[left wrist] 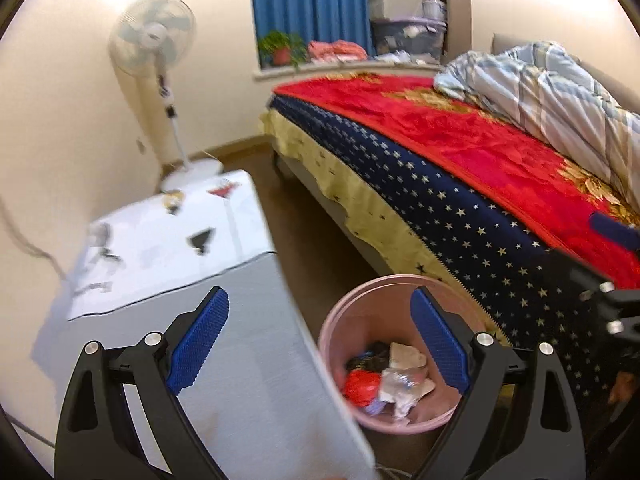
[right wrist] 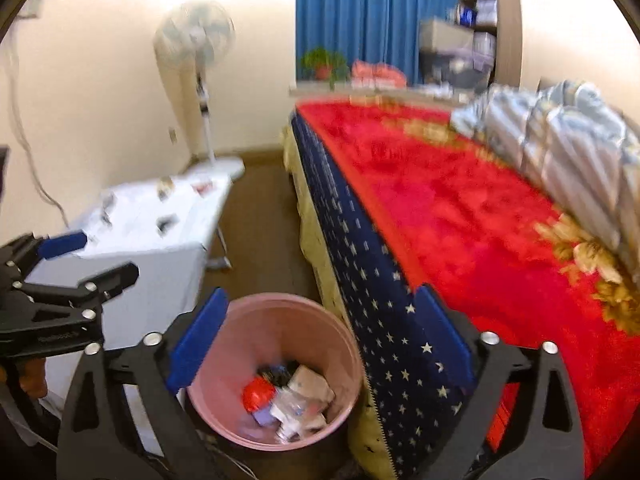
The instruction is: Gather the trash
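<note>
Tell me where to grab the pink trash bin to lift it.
Grip the pink trash bin by its thin upper rim, coming straight down, one finger inside and one outside. The bed-side rim sits tight against the bed, so take the open near edge.

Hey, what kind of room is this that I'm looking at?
Most likely a bedroom in a home: a bed with a red blanket and rumpled striped quilt, a standing fan by the wall, and a pink trash bin on the floor beside the bed.
</note>
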`<state>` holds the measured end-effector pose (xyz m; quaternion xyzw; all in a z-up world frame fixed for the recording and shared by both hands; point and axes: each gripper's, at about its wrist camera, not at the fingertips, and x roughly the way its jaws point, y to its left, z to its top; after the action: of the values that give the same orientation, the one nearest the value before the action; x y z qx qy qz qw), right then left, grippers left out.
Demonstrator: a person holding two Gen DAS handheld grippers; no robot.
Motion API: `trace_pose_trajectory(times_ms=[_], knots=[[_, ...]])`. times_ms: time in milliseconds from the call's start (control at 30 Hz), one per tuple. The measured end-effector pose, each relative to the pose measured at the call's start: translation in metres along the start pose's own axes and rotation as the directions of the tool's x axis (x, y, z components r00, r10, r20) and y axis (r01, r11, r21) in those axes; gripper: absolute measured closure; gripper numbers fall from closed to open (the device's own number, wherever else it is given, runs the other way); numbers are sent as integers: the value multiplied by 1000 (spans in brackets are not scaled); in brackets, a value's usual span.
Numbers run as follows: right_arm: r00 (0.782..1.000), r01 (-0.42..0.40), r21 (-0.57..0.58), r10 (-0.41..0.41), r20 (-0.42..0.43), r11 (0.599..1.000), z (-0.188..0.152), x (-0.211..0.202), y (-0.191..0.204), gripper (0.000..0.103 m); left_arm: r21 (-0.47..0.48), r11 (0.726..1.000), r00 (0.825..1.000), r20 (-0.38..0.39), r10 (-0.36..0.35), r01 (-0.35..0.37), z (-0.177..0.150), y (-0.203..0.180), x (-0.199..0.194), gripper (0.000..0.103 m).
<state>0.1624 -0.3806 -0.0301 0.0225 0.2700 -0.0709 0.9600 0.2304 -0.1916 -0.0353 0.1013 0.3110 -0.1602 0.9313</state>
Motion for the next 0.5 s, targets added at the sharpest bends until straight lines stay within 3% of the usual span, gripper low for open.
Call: trace_pose_trajectory(times_ms=[100,200,500], knots=[[994,-37,9,36,99,999,-9,-54,22,5,-2,998,997,45,64,-64,-19,14,-52,14],[991,-72,15,70,118,997,-26,-94,43,5,-41,993,993,34,113,-111,-42,29,-94,14],[992,-128,-51,129,17,991,-89,-176,107,5,-153,971,983,-34,179,-182,-126,59,-180,14]])
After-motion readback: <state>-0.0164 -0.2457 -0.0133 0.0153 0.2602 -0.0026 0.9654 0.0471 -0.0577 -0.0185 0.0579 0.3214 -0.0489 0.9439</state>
